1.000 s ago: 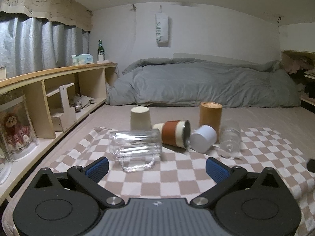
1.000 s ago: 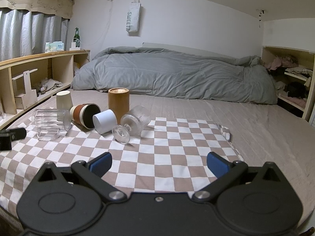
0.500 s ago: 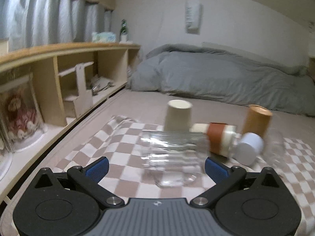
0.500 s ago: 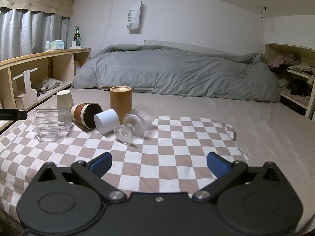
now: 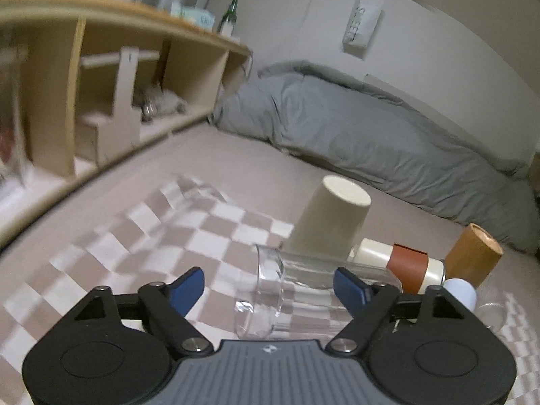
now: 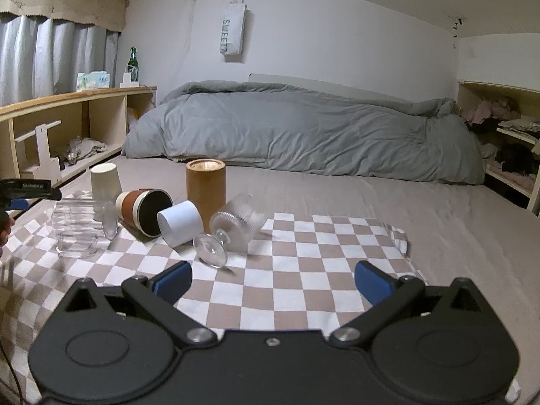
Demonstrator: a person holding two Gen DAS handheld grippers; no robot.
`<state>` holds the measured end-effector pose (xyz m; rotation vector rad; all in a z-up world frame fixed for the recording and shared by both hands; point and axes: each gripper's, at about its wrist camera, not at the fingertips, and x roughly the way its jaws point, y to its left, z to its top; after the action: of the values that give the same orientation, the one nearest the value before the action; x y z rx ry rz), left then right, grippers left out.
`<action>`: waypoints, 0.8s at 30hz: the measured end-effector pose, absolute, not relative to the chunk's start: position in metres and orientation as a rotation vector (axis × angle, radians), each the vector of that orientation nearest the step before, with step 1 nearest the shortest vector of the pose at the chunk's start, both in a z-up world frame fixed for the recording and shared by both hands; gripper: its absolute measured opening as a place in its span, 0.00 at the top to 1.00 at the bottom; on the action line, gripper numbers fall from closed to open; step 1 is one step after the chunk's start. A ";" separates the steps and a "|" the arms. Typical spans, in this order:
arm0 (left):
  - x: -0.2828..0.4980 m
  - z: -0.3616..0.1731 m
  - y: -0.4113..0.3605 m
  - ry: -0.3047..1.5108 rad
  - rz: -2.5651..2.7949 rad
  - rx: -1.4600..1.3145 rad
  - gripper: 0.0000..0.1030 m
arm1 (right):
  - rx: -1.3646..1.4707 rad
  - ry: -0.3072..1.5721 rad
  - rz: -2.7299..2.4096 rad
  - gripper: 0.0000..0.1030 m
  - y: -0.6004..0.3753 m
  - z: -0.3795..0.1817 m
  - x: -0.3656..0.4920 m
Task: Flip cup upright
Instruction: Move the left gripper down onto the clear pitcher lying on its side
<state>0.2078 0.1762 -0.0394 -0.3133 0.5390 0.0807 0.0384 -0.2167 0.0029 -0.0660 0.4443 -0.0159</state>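
Clear glass cup point(image 5: 270, 290) on side, blurred.

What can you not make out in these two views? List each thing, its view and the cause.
- Left view: checkered cloth pattern, smeared by motion blur.
- Left view: ribbed glass, mostly hidden behind the left gripper.
- Right view: left gripper, cut off by the left edge.
- Right view: shelf clutter, too small to identify.

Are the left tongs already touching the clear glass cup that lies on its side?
Apart. In the left wrist view the left tongs stand open around the clear glass cup, and checkered cloth shows between the left pad and the cup's rim.
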 end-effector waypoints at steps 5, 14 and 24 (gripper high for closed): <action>0.205 -0.051 0.176 0.586 0.100 -0.371 0.18 | -0.070 0.458 -0.022 0.00 -0.217 0.001 0.044; 0.202 -0.065 0.157 0.779 0.084 -0.599 0.26 | -0.075 0.457 -0.010 0.00 -0.213 0.002 0.046; 0.212 -0.067 0.135 0.784 0.121 -0.504 0.20 | -0.064 0.470 -0.014 0.00 -0.218 -0.001 0.047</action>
<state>0.2115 0.1348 -0.0666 -0.5035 0.7843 0.1208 0.0469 -0.2183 -0.0006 -0.0643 0.4697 -0.0141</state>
